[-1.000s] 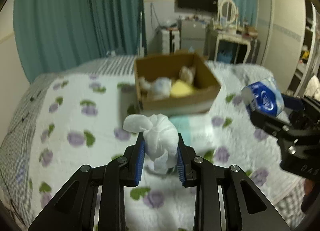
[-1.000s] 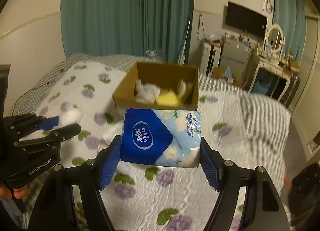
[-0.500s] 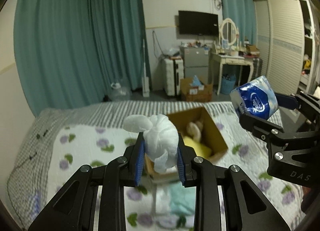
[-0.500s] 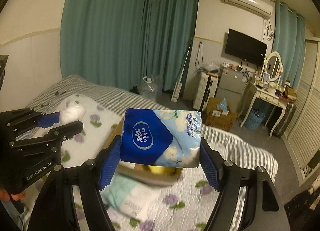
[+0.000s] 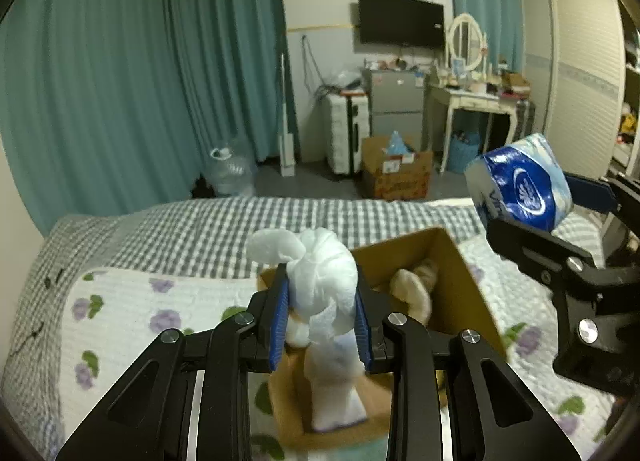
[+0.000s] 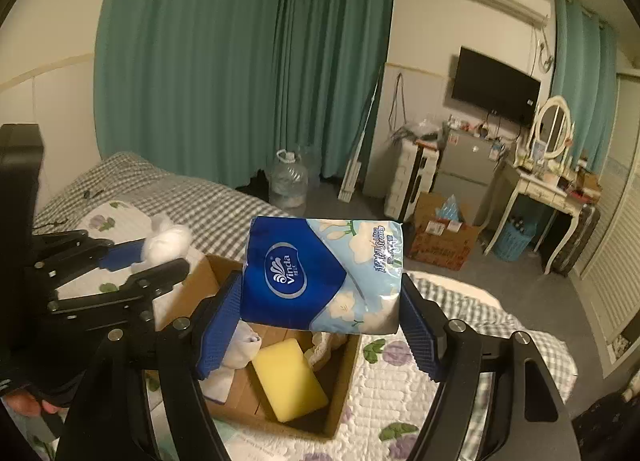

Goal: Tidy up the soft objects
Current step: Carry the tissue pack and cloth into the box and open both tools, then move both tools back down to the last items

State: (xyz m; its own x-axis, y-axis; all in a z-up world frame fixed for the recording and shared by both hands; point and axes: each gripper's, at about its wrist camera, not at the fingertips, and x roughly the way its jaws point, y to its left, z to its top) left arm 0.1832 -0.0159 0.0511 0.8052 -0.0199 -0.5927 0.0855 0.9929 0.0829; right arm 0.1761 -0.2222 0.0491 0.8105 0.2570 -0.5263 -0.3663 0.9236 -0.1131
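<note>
Bedroom, teal curtains behind; flowered quilt (image 5: 120, 313) on the bed below both tools. Left gripper (image 5: 321, 315) pinches a knotted white cloth bundle (image 5: 320, 281) between its blue pads, the bundle standing up past the fingertips. Just beyond and beneath it, open cardboard box (image 5: 460, 293). Right gripper (image 6: 320, 321) clamps a blue Vinda tissue pack (image 6: 320, 273) across its width, held above the same box. Under the pack in the box: yellow sponge (image 6: 290, 379), white cloth (image 6: 236, 357) beside it.
</note>
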